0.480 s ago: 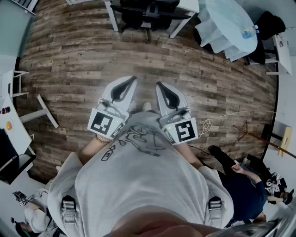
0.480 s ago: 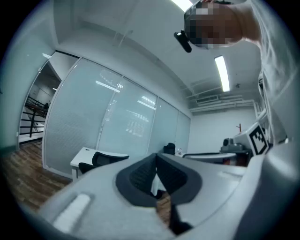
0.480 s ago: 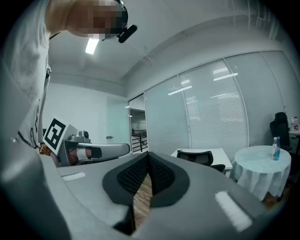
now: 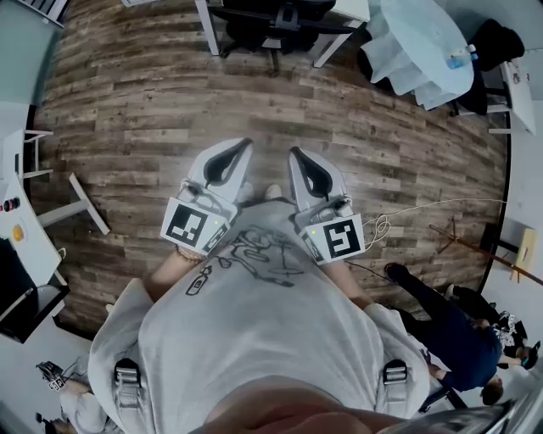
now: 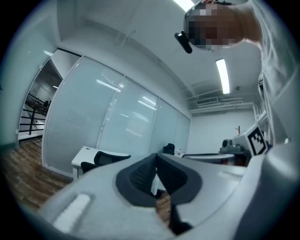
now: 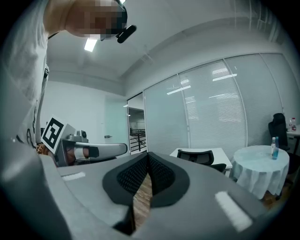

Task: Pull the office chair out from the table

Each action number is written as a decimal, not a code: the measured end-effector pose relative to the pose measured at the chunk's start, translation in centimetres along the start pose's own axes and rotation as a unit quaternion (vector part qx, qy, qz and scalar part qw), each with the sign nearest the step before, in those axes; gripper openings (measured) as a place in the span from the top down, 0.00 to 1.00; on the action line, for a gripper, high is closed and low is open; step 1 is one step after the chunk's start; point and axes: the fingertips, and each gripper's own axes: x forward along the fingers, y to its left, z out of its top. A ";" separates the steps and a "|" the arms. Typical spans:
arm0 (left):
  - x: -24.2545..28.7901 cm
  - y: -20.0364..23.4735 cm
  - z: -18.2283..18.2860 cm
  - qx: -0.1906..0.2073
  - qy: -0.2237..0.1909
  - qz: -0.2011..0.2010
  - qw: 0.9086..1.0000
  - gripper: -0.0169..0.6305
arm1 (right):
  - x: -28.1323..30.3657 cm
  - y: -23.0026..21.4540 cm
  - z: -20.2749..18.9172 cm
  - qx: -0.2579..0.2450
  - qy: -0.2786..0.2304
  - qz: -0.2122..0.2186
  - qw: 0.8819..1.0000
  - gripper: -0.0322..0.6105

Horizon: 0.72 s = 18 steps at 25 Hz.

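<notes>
Left gripper (image 4: pixel 247 142) and right gripper (image 4: pixel 293 152) are held side by side at the person's waist in the head view. A broad stretch of bare wood floor (image 4: pixel 127 110) lies ahead of them. The office chair (image 4: pixel 271 21) is far off at the top edge, tucked between the legs of a white table (image 4: pixel 349 8), with a cloth-covered round table (image 4: pixel 424 42) to its right.

In the left gripper view, the jaws are pressed together on nothing, and the chair (image 5: pixel 101 160) sits low behind the table edge.

In the right gripper view, the jaws are likewise together and empty. The chair's (image 6: pixel 202 157) backrest faces this way, its width running along the table (image 6: pixel 224 157).
</notes>
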 end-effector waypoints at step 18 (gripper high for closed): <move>1.2 2.7 -0.5 -0.005 0.008 0.002 1.000 0.97 | 2.7 -1.3 -0.7 0.012 -0.001 -0.004 1.000 0.94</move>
